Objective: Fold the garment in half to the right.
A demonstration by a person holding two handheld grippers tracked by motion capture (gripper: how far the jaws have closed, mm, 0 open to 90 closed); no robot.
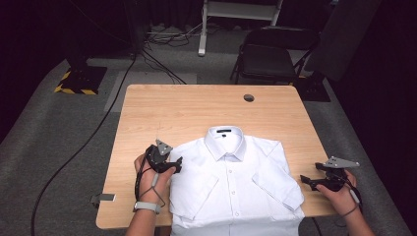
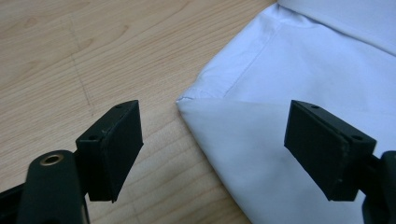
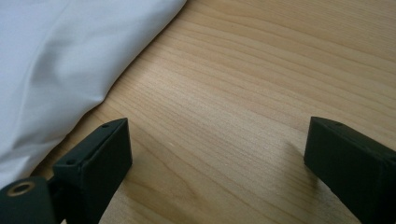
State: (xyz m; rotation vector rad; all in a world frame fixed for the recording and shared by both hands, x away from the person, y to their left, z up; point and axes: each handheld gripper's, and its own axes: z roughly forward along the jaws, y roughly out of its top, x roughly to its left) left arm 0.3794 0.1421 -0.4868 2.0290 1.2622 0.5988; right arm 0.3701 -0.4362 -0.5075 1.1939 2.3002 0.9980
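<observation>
We see the wooden counter point(image 1: 172, 110) carrying a white shirt point(image 1: 236, 182), folded face up with collar away from us, its hem hanging over the near edge. Our left gripper point(image 1: 174, 166) sits at the shirt's left shoulder fold, forearm angled in from below, fingers point(image 2: 112, 149) spread wide, gripping nothing. Our right gripper point(image 1: 307, 181) rests off the shirt's right edge, pointing inward, fingers point(image 3: 93, 163) wide over bare wood.
</observation>
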